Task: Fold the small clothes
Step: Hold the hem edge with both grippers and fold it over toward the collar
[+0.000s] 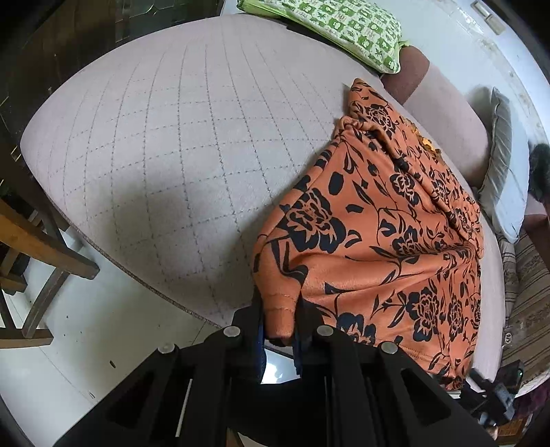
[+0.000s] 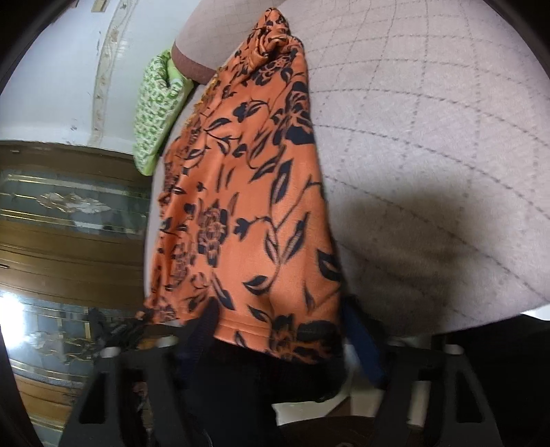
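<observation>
the garment point(image 1: 385, 220), orange with a black flower print, lies on the right half of the left wrist view, spread over the quilted grey-pink mattress point(image 1: 178, 144) from its gathered top edge in the upper right down to a hemmed edge at the bottom. the left gripper point(image 1: 278, 319) sits at bottom centre of that view, its jaws pressed close together and pinching a folded hem corner of the garment, which bulges out just above the fingertips; the cloth around the pinch is lifted into a small tent above the mattress edge. a green checked pillow point(image 1: 343, 27) lies at the top of the frame, a grey cushion point(image 1: 498, 144) at the right edge, and a wooden chair point(image 1: 37, 254) stands on the pale floor at the left. in the right wrist view the garment point(image 2: 247, 206) runs up the middle of the frame, somewhat blurred, with its bunched end at the top centre and its hem draped across the right gripper point(image 2: 278, 330) at the bottom. the hem lies between the two dark fingers, which stand partly apart on either side of it; whether the pads press the cloth i cannot tell, since the fabric hides them. the mattress point(image 2: 429, 137) fills the right side, the pillow point(image 2: 154, 113) shows at upper left, and a dark wooden cabinet point(image 2: 68, 223) with glass panels fills the left.
</observation>
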The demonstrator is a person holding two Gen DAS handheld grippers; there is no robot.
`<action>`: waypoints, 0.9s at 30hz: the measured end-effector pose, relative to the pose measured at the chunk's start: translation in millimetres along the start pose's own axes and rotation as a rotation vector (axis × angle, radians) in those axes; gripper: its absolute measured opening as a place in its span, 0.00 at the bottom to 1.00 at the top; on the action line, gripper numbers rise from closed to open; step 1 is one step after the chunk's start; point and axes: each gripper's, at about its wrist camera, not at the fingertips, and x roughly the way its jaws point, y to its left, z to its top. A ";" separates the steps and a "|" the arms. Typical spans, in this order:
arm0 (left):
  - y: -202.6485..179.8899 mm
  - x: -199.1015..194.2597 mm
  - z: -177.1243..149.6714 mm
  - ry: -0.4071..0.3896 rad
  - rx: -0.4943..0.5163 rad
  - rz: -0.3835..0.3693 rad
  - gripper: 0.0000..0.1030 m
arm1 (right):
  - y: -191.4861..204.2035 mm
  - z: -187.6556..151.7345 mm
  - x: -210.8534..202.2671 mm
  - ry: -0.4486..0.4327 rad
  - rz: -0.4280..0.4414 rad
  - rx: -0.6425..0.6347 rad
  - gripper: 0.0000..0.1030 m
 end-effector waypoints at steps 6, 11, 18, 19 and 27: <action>1.3 -0.8 0.5 0.002 -0.012 -0.009 0.12 | 7.8 -10.5 5.6 -0.034 -0.116 -0.062 0.08; -3.7 -12.8 -0.8 -0.004 -0.003 -0.028 0.12 | 45.3 -17.0 -19.7 -0.153 -0.282 -0.253 0.07; -31.9 -4.1 -23.3 0.092 0.096 -0.056 0.13 | 51.7 4.5 -74.5 -0.232 -0.565 -0.355 0.06; -31.2 -0.1 -24.9 0.099 0.092 -0.046 0.13 | 40.8 11.5 -79.7 -0.207 -0.551 -0.308 0.06; -8.0 2.5 -18.7 0.112 0.002 -0.055 0.13 | 49.8 -9.8 -57.3 -0.090 -0.462 -0.333 0.06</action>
